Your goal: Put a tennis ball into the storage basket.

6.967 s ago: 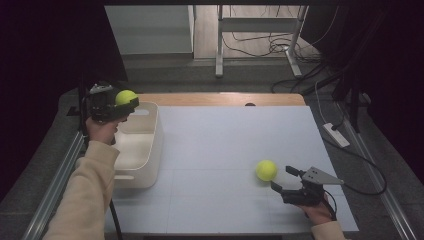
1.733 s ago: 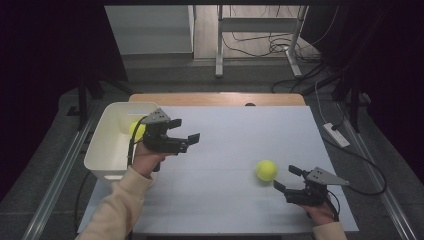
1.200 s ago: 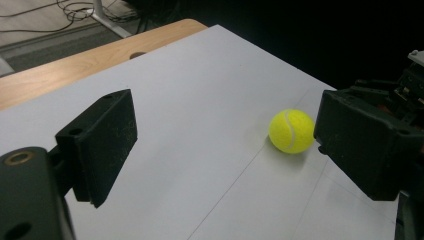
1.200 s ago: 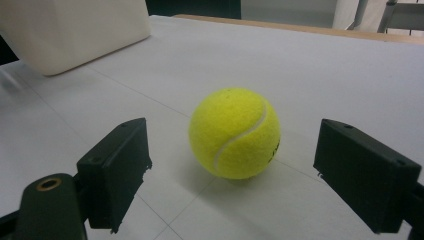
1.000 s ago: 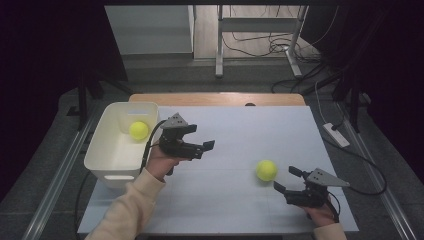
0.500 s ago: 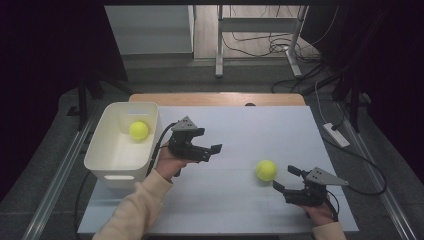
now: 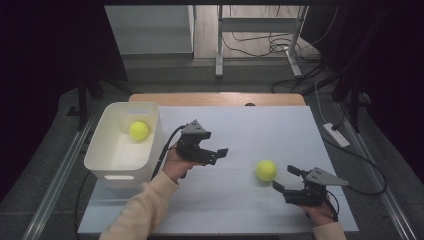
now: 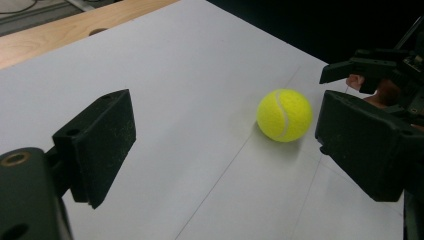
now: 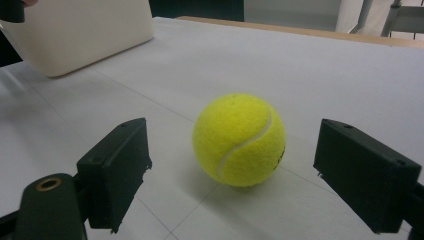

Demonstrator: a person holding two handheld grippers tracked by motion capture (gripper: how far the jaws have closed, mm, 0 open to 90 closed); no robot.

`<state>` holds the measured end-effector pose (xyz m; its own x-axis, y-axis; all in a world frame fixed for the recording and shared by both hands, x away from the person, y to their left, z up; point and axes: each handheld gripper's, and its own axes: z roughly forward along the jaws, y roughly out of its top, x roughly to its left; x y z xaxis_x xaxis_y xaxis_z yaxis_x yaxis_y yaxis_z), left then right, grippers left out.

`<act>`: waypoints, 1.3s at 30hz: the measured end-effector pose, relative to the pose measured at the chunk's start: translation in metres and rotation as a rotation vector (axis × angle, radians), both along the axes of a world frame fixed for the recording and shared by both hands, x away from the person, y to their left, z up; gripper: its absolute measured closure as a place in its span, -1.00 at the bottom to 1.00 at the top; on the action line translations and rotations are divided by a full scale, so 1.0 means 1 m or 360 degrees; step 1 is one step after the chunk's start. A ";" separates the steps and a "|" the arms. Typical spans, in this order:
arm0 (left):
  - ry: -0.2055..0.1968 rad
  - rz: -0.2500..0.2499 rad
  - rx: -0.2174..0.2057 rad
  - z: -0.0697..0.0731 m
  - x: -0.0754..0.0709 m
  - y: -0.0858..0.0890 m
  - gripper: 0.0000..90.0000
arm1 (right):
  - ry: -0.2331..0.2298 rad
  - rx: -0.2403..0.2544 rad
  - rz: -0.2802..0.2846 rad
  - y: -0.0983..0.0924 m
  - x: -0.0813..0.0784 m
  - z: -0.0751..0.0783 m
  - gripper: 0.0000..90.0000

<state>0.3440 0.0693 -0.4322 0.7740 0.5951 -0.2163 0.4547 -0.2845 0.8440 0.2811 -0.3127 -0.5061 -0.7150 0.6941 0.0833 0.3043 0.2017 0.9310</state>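
One yellow tennis ball [image 7: 266, 170] [image 8: 284, 115] [image 9: 239, 140] lies on the white table top. My right gripper [image 7: 284, 178] [image 9: 232, 165] rests just behind it, open, its jaws standing either side of the ball without touching. My left gripper [image 7: 219, 155] [image 8: 225, 135] hovers over the table middle, pointing at that ball from some way off. It is open, its jaws have just been opening a little further, and nothing is between them. A second tennis ball [image 7: 139, 130] lies inside the white bin [image 7: 100, 145] at the left.
The white sheet [image 7: 240, 125] covers a wooden table whose bare far edge [image 7: 215, 98] shows. The bin's wall [image 9: 75, 35] shows far off in the right gripper view. A power strip [image 7: 336, 135] and cables lie on the floor to the right.
My left gripper has moved right and lower, away from the bin and toward the ball on the table. The right gripper and that ball have stayed put.
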 end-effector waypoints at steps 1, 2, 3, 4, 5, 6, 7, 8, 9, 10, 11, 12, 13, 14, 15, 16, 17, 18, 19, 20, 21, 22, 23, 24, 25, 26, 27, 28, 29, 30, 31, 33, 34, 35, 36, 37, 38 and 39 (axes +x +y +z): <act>0.0002 -0.0005 0.0002 -0.001 0.001 -0.001 -0.77 | 0.0001 0.0004 -0.0002 0.000 0.000 0.000 -0.68; 0.0002 -0.0016 0.0009 -0.002 0.001 -0.003 -0.77 | 0.0002 0.0008 -0.0006 0.000 0.000 0.000 -0.68; 0.0000 -0.0026 0.0014 -0.003 0.001 -0.004 -0.77 | 0.0001 0.0009 -0.0006 0.000 0.000 0.001 -0.68; -0.0012 -0.0047 0.0021 -0.004 0.001 -0.006 -0.77 | 0.0000 0.0010 -0.0005 0.000 0.000 0.001 -0.68; -0.0020 -0.0061 0.0023 -0.004 0.001 -0.007 -0.77 | -0.0001 0.0008 -0.0005 0.000 0.000 0.001 -0.68; -0.0020 -0.0069 0.0021 -0.005 0.002 -0.009 -0.77 | -0.0001 0.0005 -0.0003 0.000 0.000 0.000 -0.68; -0.0014 -0.0078 0.0016 -0.007 0.003 -0.010 -0.77 | -0.0004 0.0003 -0.0001 0.000 0.001 0.000 -0.68; -0.0010 -0.0085 0.0014 -0.008 0.004 -0.012 -0.78 | -0.0004 0.0003 -0.0001 0.001 0.001 0.000 -0.68; -0.0002 -0.0088 0.0014 -0.009 0.005 -0.014 -0.78 | -0.0003 0.0005 -0.0002 0.001 0.000 0.001 -0.68; 0.0002 -0.0093 0.0019 -0.011 0.006 -0.015 -0.78 | -0.0006 0.0007 -0.0002 0.001 0.000 0.001 -0.68; 0.0002 -0.0097 0.0023 -0.012 0.006 -0.017 -0.78 | -0.0006 0.0010 -0.0001 0.000 0.000 0.001 -0.68; -0.0002 -0.0102 0.0031 -0.012 0.006 -0.019 -0.78 | -0.0006 0.0013 -0.0001 0.000 0.000 0.001 -0.68; -0.0006 -0.0105 0.0037 -0.013 0.006 -0.020 -0.78 | -0.0007 0.0013 -0.0001 0.000 0.000 0.001 -0.68; -0.0013 -0.0112 0.0042 -0.013 0.006 -0.022 -0.79 | -0.0008 0.0011 0.0000 0.000 -0.001 0.002 -0.68; -0.0017 -0.0117 0.0044 -0.014 0.006 -0.023 -0.79 | -0.0008 0.0010 0.0001 0.001 -0.001 0.002 -0.68; -0.0022 -0.0121 0.0041 -0.014 0.007 -0.024 -0.79 | -0.0012 0.0007 0.0001 0.001 -0.001 0.002 -0.68; -0.0020 -0.0124 0.0038 -0.014 0.007 -0.025 -0.79 | -0.0015 0.0009 0.0001 0.002 -0.002 0.002 -0.68; -0.0020 -0.0129 0.0034 -0.015 0.007 -0.026 -0.79 | -0.0015 0.0007 0.0004 0.002 -0.002 0.003 -0.68; -0.0024 -0.0134 0.0033 -0.016 0.008 -0.028 -0.79 | -0.0016 0.0010 0.0003 0.002 -0.003 0.003 -0.68; -0.0022 -0.0138 0.0035 -0.017 0.008 -0.030 -0.79 | -0.0018 0.0009 0.0002 0.003 -0.004 0.004 -0.68; -0.0020 -0.0145 0.0037 -0.018 0.009 -0.031 -0.79 | -0.0018 0.0009 0.0002 0.003 -0.005 0.004 -0.68; -0.0017 -0.0152 0.0036 -0.019 0.009 -0.033 -0.79 | -0.0020 0.0008 0.0001 0.003 -0.006 0.004 -0.68; -0.0019 -0.0159 0.0039 -0.019 0.010 -0.034 -0.79 | -0.0023 0.0009 -0.0002 0.004 -0.006 0.005 -0.68; -0.0025 -0.0178 0.0039 -0.021 0.010 -0.036 -0.79 | -0.0024 0.0010 -0.0002 0.004 -0.007 0.005 -0.68; -0.0027 -0.0190 0.0041 -0.022 0.010 -0.038 -0.79 | -0.0026 0.0008 0.0001 0.005 -0.007 0.005 -0.69; -0.0027 -0.0190 0.0041 -0.022 0.010 -0.038 -0.80 | -0.0027 0.0006 0.0004 0.006 -0.007 0.006 -0.69; -0.0031 -0.0198 0.0047 -0.022 0.010 -0.039 -0.80 | -0.0027 0.0006 0.0004 0.006 -0.007 0.006 -0.69; -0.0033 -0.0204 0.0050 -0.023 0.010 -0.040 -0.80 | -0.0027 0.0011 0.0006 0.007 -0.007 0.006 -0.69; -0.0030 -0.0209 0.0051 -0.024 0.011 -0.041 -0.80 | -0.0029 0.0012 0.0011 0.008 -0.006 0.006 -0.69; -0.0029 -0.0212 0.0049 -0.024 0.011 -0.041 -0.80 | -0.0029 0.0010 0.0010 0.008 -0.007 0.007 -0.69; -0.0029 -0.0212 0.0043 -0.025 0.012 -0.042 -0.80 | -0.0027 0.0011 0.0011 0.008 -0.007 0.007 -0.69; -0.0028 -0.0215 0.0035 -0.026 0.013 -0.044 -0.79 | -0.0031 0.0012 0.0009 0.008 -0.007 0.007 -0.69; -0.0030 -0.0221 0.0032 -0.027 0.013 -0.045 -0.79 | -0.0031 0.0016 0.0007 0.008 -0.007 0.007 -0.69; -0.0030 -0.0224 0.0035 -0.028 0.013 -0.047 -0.78 | -0.0032 0.0016 0.0007 0.008 -0.007 0.007 -0.69; -0.0028 -0.0228 0.0040 -0.029 0.014 -0.048 -0.78 | -0.0032 0.0017 0.0007 0.007 -0.007 0.007 -0.69; -0.0026 -0.0235 0.0045 -0.030 0.014 -0.050 -0.78 | -0.0032 0.0018 0.0007 0.008 -0.007 0.008 -0.69; -0.0024 -0.0239 0.0050 -0.031 0.014 -0.051 -0.79 | -0.0032 0.0018 0.0008 0.008 -0.007 0.008 -0.69; -0.0020 -0.0239 0.0049 -0.032 0.015 -0.053 -0.79 | -0.0033 0.0017 0.0008 0.008 -0.007 0.008 -0.69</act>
